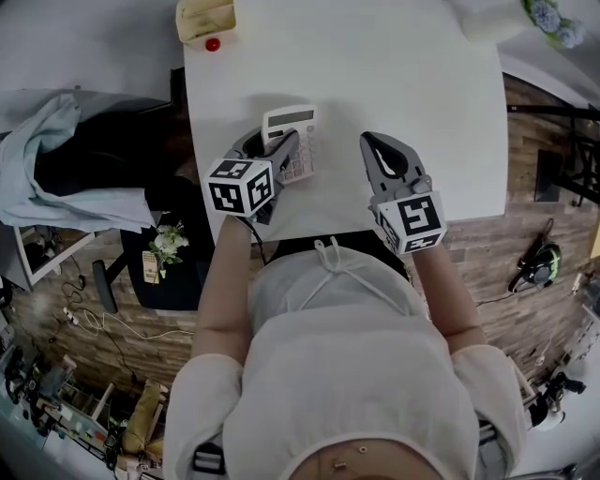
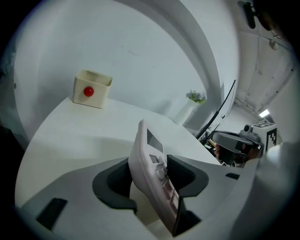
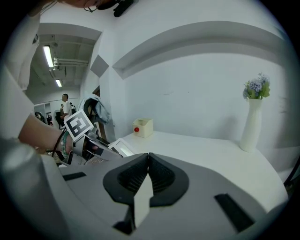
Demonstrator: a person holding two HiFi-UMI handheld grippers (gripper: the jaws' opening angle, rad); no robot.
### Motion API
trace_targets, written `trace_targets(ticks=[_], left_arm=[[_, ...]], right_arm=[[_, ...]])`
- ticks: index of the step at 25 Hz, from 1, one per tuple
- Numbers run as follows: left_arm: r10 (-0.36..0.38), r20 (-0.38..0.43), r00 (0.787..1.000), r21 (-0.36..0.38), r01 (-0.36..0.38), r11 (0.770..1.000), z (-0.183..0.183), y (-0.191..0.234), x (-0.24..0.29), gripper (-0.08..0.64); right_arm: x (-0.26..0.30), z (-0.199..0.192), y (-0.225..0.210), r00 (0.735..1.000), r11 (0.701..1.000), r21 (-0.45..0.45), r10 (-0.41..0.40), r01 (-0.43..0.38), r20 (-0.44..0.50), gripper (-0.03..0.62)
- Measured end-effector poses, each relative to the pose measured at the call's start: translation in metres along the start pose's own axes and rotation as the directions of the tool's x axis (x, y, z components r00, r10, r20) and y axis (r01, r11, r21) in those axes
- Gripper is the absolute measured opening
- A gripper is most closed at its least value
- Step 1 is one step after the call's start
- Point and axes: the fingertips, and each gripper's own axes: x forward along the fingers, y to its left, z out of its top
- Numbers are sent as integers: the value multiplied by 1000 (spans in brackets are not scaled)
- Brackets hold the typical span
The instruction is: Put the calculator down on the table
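A white calculator (image 1: 291, 139) rests on the white table (image 1: 403, 75) near its front edge, display end pointing away from me. My left gripper (image 1: 270, 148) stands around its near end. In the left gripper view the calculator (image 2: 152, 159) stands tilted between the jaws, leaning keys-first on the right pad, with a gap showing beside the left pad (image 2: 115, 185); the left gripper (image 2: 149, 176) is open. My right gripper (image 1: 380, 150) hovers to the right, apart from the calculator, shut with nothing in it (image 3: 148, 164). From there the calculator (image 3: 119, 147) shows at the left.
A cream box with a red dot (image 1: 206, 21) sits at the table's far left corner (image 2: 92, 88). A white vase with flowers (image 3: 251, 124) stands at the far right. A dark chair draped with blue cloth (image 1: 56, 159) is left of the table.
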Motion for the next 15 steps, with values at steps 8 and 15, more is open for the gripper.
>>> trace_targets(ticks=[8, 15], left_arm=[[142, -10, 990, 66, -141, 988, -12, 23, -1, 300], [206, -23, 978, 84, -203, 976, -16, 29, -15, 308]], right_arm=[[3, -7, 6, 1000, 1000, -4, 3, -3, -13, 8], [-5, -4, 10, 1000, 1000, -12, 6, -6, -7, 8]])
